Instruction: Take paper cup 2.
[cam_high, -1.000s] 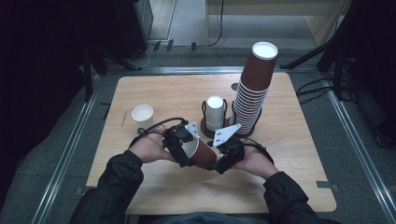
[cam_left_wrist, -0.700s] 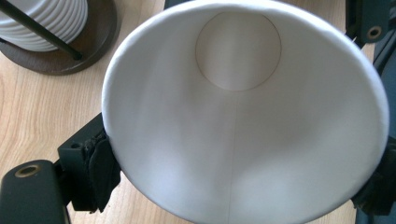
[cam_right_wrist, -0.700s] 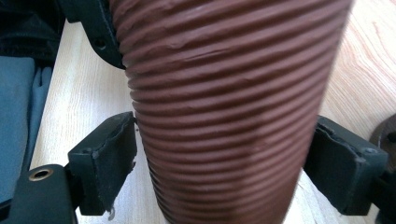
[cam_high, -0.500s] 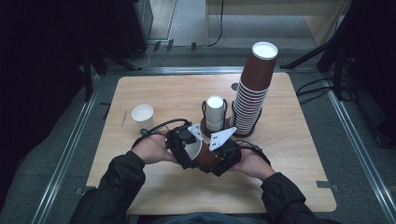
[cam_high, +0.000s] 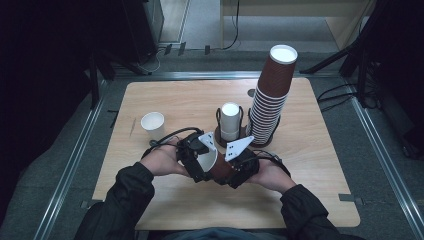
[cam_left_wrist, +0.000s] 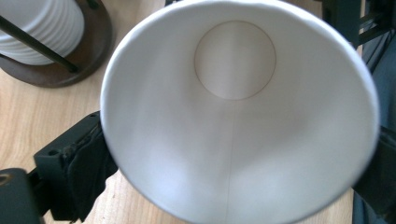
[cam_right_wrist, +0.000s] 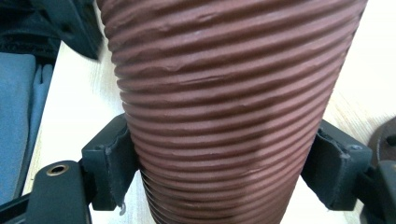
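A brown ribbed paper cup (cam_high: 216, 164) with a white inside lies tilted between both hands over the table's front middle. My left gripper (cam_high: 196, 161) holds it near the rim; in the left gripper view the cup's open mouth (cam_left_wrist: 233, 116) faces the camera, with a black jaw on either side. My right gripper (cam_high: 237, 169) clamps the ribbed wall (cam_right_wrist: 224, 93) from the other end. Its pads (cam_right_wrist: 116, 163) press on both sides of the cup.
A tall leaning stack of brown cups (cam_high: 272, 95) stands in a holder at the back right. A shorter white cup stack (cam_high: 230, 120) sits in a wire holder (cam_left_wrist: 56, 70) just beyond the grippers. A single white cup (cam_high: 152, 125) stands at the left.
The two hands have come closer together, and the right gripper has slid onto the cup held in the left one. The cup has shifted slightly away from the person.
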